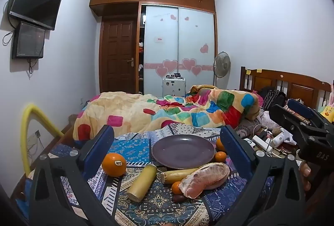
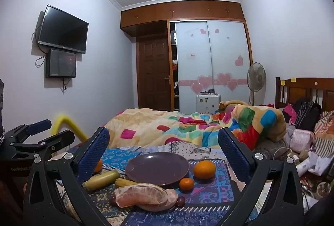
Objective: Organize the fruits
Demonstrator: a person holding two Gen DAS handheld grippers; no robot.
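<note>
An empty purple plate (image 1: pixel 183 151) (image 2: pixel 157 168) sits on a patterned cloth on the bed. Around it lie a large orange with a sticker (image 1: pixel 114 164), two yellow sugarcane pieces (image 1: pixel 142 182) (image 2: pixel 101 179), a peeled pomelo wedge (image 1: pixel 205 179) (image 2: pixel 144 196), small tangerines (image 1: pixel 177 187) (image 2: pixel 186 183), another orange (image 2: pixel 204 169) and a dark grape (image 2: pixel 180 201). My left gripper (image 1: pixel 167 151) is open and empty, just short of the fruit. My right gripper (image 2: pixel 163 155) is open and empty, facing the plate; it also shows at the right of the left wrist view (image 1: pixel 300 121).
A colourful patchwork blanket (image 1: pixel 167 111) is bunched behind the cloth. Clutter of bottles, cables and bags (image 1: pixel 269 138) lies to the right by the wooden headboard (image 2: pixel 302 90). A yellow tube (image 1: pixel 33 132) stands at the left. A wardrobe and fan are at the far wall.
</note>
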